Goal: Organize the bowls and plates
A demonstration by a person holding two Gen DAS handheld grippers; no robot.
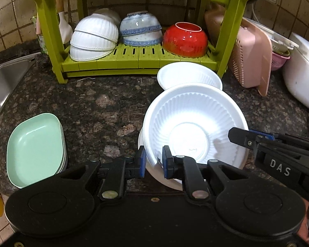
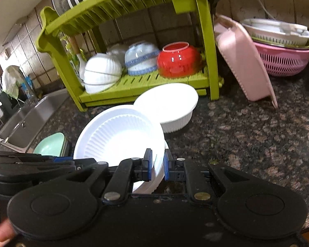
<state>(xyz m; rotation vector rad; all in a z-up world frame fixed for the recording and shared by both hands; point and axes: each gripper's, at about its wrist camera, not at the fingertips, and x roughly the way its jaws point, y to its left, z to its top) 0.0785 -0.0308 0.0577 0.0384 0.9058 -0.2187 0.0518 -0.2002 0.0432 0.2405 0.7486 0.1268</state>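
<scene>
- Both tongs are gripping the white ribbed plastic bowl point(image 1: 193, 127): left gripper point(image 1: 153, 160) clenching its near rim, right gripper point(image 2: 158, 164) its right rim.
- The bowl is tilting above a white plate point(image 1: 164, 180) near the granite countertop's point(image 1: 92, 103) front edge.

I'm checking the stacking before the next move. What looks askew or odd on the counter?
The large white ribbed bowl is tipped up on edge over the white dish beneath it, with both tongs, left and right, clamped on its rim. Nothing looks spilled or broken.
</scene>
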